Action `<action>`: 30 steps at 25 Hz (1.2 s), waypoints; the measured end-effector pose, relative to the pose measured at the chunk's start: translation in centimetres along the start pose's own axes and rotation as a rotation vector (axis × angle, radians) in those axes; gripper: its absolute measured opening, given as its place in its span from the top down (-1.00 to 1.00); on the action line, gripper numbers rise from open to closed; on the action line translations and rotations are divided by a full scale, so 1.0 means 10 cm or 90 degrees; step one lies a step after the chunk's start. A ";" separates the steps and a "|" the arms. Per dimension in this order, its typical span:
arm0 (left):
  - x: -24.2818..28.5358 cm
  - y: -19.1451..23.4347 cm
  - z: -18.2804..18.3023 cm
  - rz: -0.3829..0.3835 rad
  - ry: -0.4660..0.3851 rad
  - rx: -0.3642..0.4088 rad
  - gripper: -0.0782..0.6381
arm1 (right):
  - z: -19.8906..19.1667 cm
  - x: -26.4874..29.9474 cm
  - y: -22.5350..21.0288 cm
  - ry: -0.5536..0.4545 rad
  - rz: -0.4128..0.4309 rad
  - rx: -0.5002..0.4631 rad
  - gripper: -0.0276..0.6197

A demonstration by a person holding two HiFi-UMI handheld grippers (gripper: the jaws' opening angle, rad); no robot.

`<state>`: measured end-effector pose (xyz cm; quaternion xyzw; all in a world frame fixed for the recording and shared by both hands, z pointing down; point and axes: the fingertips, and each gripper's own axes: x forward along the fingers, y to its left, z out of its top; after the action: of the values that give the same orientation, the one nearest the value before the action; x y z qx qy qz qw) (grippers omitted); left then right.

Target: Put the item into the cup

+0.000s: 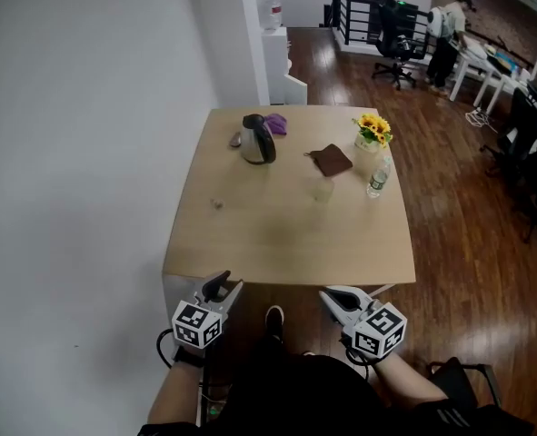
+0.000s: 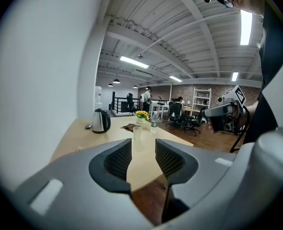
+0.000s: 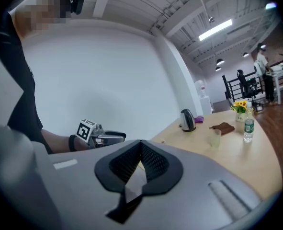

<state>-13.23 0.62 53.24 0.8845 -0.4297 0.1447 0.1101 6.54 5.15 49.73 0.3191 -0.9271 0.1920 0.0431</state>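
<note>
Head view is showing us hovering at the near edge of the counter [image 1: 277, 243]: left tongs [image 1: 223, 287] gaping empty, small item [image 1: 217, 203] lying by the left edge, cup [image 1: 322, 189] standing mid-counter, right tongs [image 1: 333, 296] pinched together, empty. We are judging the whole task undone.

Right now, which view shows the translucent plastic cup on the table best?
The right gripper view: the translucent plastic cup stands side-on and unobstructed. The head view shows the cup faintly from above, blending into the tabletop; the left gripper view shows it small and distant.
</note>
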 end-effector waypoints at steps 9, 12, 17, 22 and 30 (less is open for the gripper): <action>0.55 0.86 -0.14 0.023 0.025 -0.007 0.36 | 0.10 0.62 -0.41 0.030 -0.015 -0.003 0.89; 0.75 1.21 -0.14 0.028 0.033 -0.012 0.36 | 0.11 0.89 -0.55 0.043 -0.020 0.005 0.89; 1.05 1.81 -0.13 0.032 0.054 -0.002 0.37 | 0.21 1.38 -0.75 0.050 -0.024 0.014 0.88; 1.36 2.29 -0.24 0.023 0.088 0.002 0.36 | 0.30 1.76 -0.93 0.054 -0.045 0.024 0.84; 1.83 2.98 -0.67 0.070 0.165 0.017 0.40 | 0.27 2.08 -1.21 0.067 -0.069 0.042 0.72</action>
<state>-27.17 -28.63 67.96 0.8349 -0.4576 0.2695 0.1447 -2.42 -16.62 55.39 0.3596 -0.8980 0.2363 0.0918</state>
